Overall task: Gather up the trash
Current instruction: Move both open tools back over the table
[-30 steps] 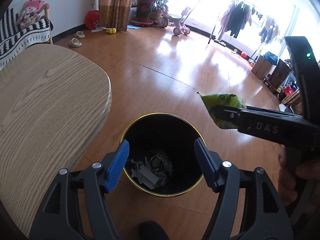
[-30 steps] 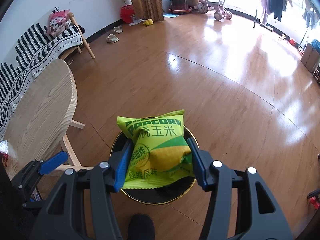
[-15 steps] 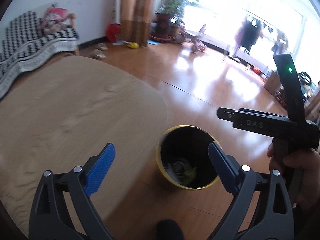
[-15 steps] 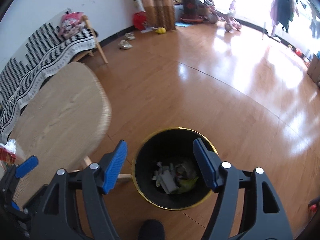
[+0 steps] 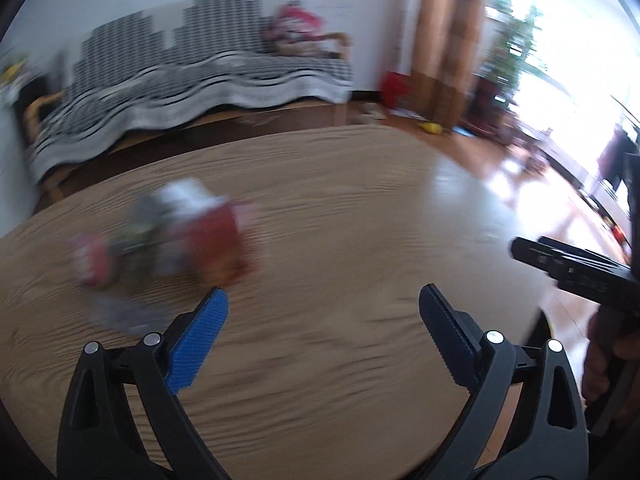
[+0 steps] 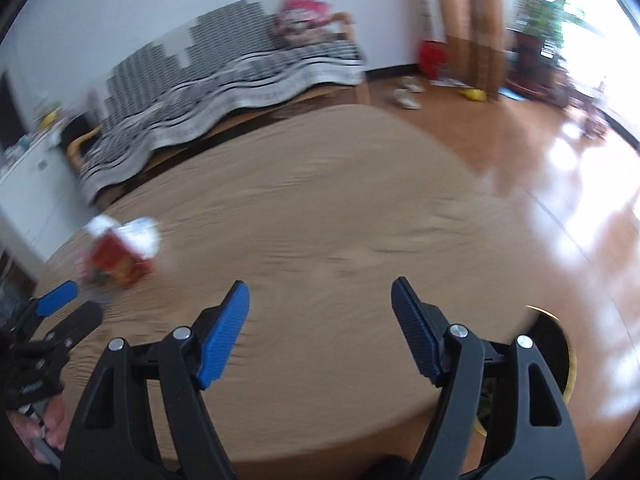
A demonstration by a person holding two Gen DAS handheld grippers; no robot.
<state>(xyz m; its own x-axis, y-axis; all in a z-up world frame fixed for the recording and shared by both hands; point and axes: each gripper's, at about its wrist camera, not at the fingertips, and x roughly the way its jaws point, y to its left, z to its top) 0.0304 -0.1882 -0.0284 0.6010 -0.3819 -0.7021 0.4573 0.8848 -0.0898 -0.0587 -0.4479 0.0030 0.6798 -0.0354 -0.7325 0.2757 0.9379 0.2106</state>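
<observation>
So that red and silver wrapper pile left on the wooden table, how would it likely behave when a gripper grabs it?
The red and silver wrapper pile is blurred, but it looks like crumpled foil packaging, so probably light and floppy. It would likely crush between the pads rather than resist. On the smooth wooden table it may slide if nudged. Loose pieces might separate, so one grab may not lift everything.

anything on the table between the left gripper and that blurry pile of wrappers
Nothing visible. Only bare table lies between the left gripper, jaws wide with nothing in them, and the wrapper pile ahead to its left.
</observation>
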